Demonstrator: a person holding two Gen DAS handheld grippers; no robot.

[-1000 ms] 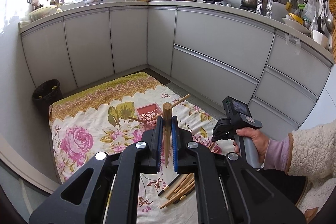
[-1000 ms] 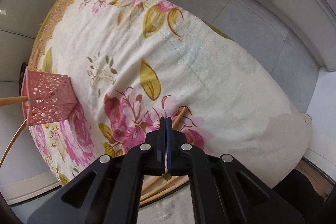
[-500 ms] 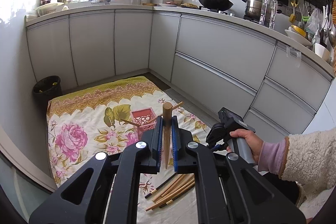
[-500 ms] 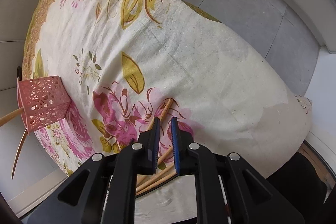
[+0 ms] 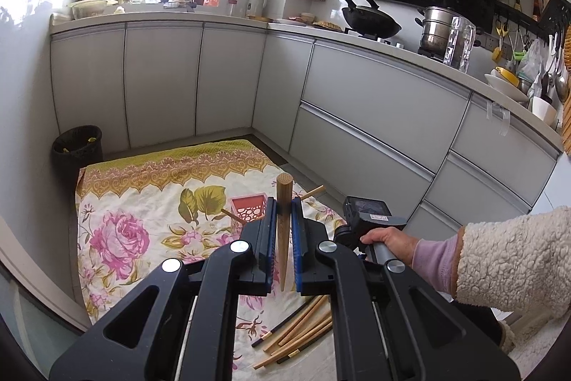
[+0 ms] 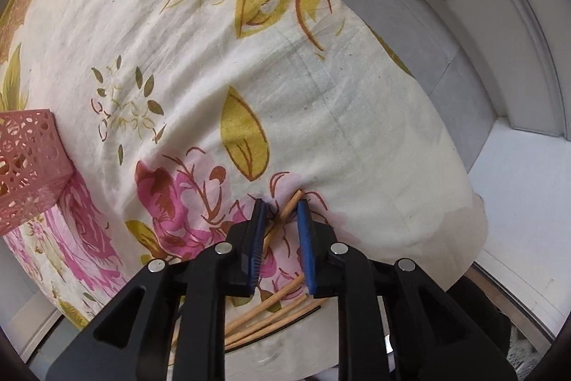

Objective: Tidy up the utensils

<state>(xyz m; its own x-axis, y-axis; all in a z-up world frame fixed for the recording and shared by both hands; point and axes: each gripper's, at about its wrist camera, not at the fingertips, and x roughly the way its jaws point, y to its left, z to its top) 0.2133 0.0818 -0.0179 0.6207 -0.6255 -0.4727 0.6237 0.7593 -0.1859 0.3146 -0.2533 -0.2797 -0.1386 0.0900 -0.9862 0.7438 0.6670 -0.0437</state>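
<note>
Holding one tapered wooden stick [image 5: 284,231] upright, we are keeping the left gripper [image 5: 283,238] clamped on it above the floral cloth [image 5: 142,202]. One pink basket [image 5: 248,207] is standing on the cloth with two sticks leaning from it. Our right gripper [image 6: 282,213] is pointing down, its jaws opening narrowly around one chopstick [image 6: 285,211] from the loose pile [image 5: 299,331], roughly seven.

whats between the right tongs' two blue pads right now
In the right wrist view, one wooden chopstick lies on the floral cloth between the opening pads of the right tongs, not pressed by either.
</note>
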